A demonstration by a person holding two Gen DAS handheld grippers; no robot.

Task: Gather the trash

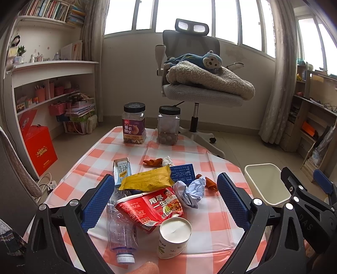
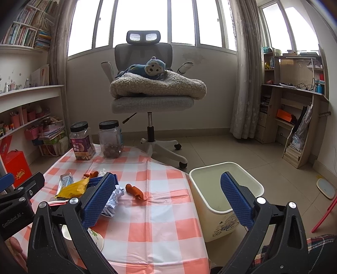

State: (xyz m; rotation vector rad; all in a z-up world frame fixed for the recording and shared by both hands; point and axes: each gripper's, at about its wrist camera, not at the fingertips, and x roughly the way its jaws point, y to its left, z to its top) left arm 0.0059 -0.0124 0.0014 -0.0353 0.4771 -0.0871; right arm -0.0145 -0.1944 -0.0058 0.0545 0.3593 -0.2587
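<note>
Both jaws wide, empty: left gripper [image 1: 166, 202] over light, crushable red noodle-cup lid wrapper [image 1: 150, 207], grip its stiff rim edge; right gripper [image 2: 168, 200] beside cream plastic bin [image 2: 212, 202].

A home study: bookshelves [image 1: 48, 10], office chair [image 2: 145, 84] with plush monkey [image 2: 151, 68], curtained windows [image 2: 145, 21].

**Litter crowds table's near left; bin mouth unobstructed**

A plastic bottle [image 1: 120, 223], red noodle wrapper [image 1: 151, 207], paper cup [image 1: 173, 236] and yellow packet [image 1: 147, 180] block the near left of the checked tablecloth [image 2: 160, 231], whose right side lies bare up to the open-topped waste bin [image 2: 210, 202].
</note>
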